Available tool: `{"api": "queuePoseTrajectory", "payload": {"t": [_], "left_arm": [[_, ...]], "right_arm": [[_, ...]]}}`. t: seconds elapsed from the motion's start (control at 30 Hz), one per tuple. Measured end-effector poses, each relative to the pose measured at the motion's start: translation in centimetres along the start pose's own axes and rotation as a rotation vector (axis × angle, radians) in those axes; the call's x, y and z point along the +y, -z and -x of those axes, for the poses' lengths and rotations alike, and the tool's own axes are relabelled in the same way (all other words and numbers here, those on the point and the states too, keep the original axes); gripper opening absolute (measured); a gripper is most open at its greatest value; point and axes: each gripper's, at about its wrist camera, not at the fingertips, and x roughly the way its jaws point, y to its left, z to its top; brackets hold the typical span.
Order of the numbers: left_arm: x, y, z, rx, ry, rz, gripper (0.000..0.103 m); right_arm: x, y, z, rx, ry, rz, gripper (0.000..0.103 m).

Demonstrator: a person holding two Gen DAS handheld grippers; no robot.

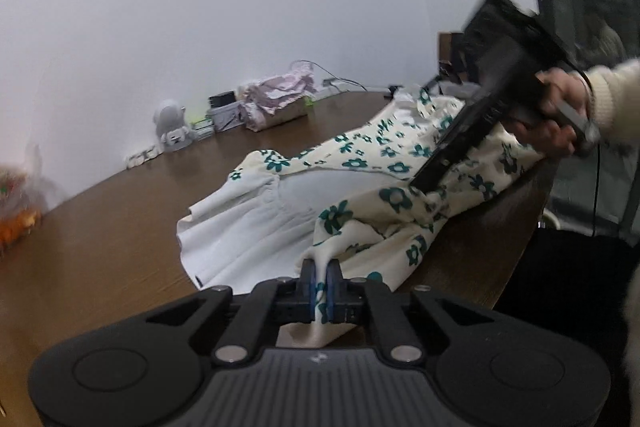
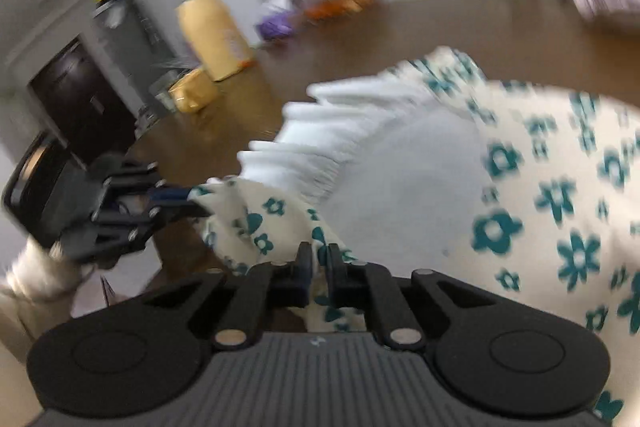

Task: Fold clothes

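Observation:
A cream dress with teal flowers (image 1: 384, 163) lies spread on the brown table (image 1: 120, 235), its plain white lining turned up toward the near end. My left gripper (image 1: 320, 273) is shut on a pinch of the dress's edge near the table's front corner. In the right wrist view the same dress (image 2: 520, 187) fills the right side, and my right gripper (image 2: 319, 257) is shut on a fold of its flowered edge. The left gripper (image 2: 192, 201) shows there too, at the left, clamped on the cloth. The right gripper (image 1: 424, 187) comes in from the right in the left wrist view, held by a hand (image 1: 560, 115).
Along the wall at the table's back stand a small white device (image 1: 172, 127), a box of pinkish cloth (image 1: 276, 103) and cables. Yellow bags (image 2: 212, 27), a purple thing and flowers sit at the far left end. The table's edge (image 1: 520, 227) runs close beside the dress.

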Motion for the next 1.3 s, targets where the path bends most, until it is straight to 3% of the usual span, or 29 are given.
{"api": "queuePoseTrajectory", "payload": {"t": [0.1, 0.23, 0.3, 0.37, 0.4, 0.43, 0.47, 0.5, 0.57, 0.6, 0.73, 0.83, 0.87, 0.93, 0.97, 1.03, 1.2, 1.3], "left_arm": [[-0.1, 0.7, -0.1, 0.023, 0.005, -0.002, 0.003], [0.1, 1.4, 0.0, 0.037, -0.021, 0.026, 0.002], [0.2, 1.5, -0.1, 0.050, -0.035, 0.049, 0.006], [0.2, 1.2, 0.5, 0.053, -0.066, 0.072, 0.011], [0.1, 1.0, 1.1, 0.049, -0.077, 0.085, 0.012], [0.0, 0.8, 1.6, 0.044, -0.088, 0.098, 0.013], [-0.2, 0.5, 2.3, 0.029, -0.091, 0.106, 0.022], [-0.8, 0.0, 2.9, -0.019, -0.070, 0.094, 0.042], [-2.5, -0.9, 3.1, -0.105, -0.022, 0.028, 0.061], [-3.5, -1.5, 2.6, -0.136, 0.013, -0.027, 0.062], [-6.0, -3.1, -1.1, -0.164, 0.096, -0.181, 0.062], [-6.4, -3.3, -3.6, -0.118, 0.125, -0.215, 0.061], [-6.5, -3.4, -4.3, -0.100, 0.133, -0.221, 0.056], [-6.6, -3.7, -5.0, -0.053, 0.153, -0.213, 0.028], [-6.5, -3.7, -5.2, -0.040, 0.164, -0.195, 0.007], [-6.4, -4.3, -4.6, -0.040, 0.190, -0.161, 0.006], [-6.6, -5.6, -2.9, -0.020, 0.296, -0.102, 0.006], [-7.0, -5.4, -4.0, 0.083, 0.370, -0.011, 0.006]], "right_arm": [[1.0, 0.0, 0.0, -0.036, 0.118, 0.100, 0.007], [3.2, 0.6, -1.9, -0.066, 0.439, 0.319, 0.009], [3.8, 0.9, -1.6, -0.084, 0.505, 0.352, 0.010], [4.1, 1.1, 0.8, -0.123, 0.469, 0.337, 0.014], [4.1, 1.4, 2.7, -0.143, 0.411, 0.334, 0.022], [4.2, 2.4, 4.7, -0.148, 0.364, 0.349, 0.041], [4.3, 3.5, 6.6, -0.145, 0.333, 0.371, 0.050], [4.4, 4.7, 8.5, -0.143, 0.302, 0.394, 0.059], [4.5, 7.1, 11.1, -0.096, 0.348, 0.398, 0.060], [4.3, 8.4, 12.0, -0.065, 0.384, 0.383, 0.060], [2.9, 12.2, 14.5, -0.023, 0.502, 0.326, 0.056], [1.3, 14.1, 15.7, -0.027, 0.576, 0.293, 0.047], [0.8, 14.5, 16.3, -0.037, 0.590, 0.291, 0.044], [-0.4, 14.8, 17.4, -0.055, 0.595, 0.275, 0.011], [-1.0, 14.4, 18.0, -0.060, 0.576, 0.254, 0.010], [-2.1, 13.6, 19.5, -0.079, 0.538, 0.231, 0.004], [-4.3, 11.6, 22.7, -0.079, 0.496, 0.215, 0.001], [-5.3, 11.3, 23.0, -0.057, 0.562, 0.213, 0.002]]}}
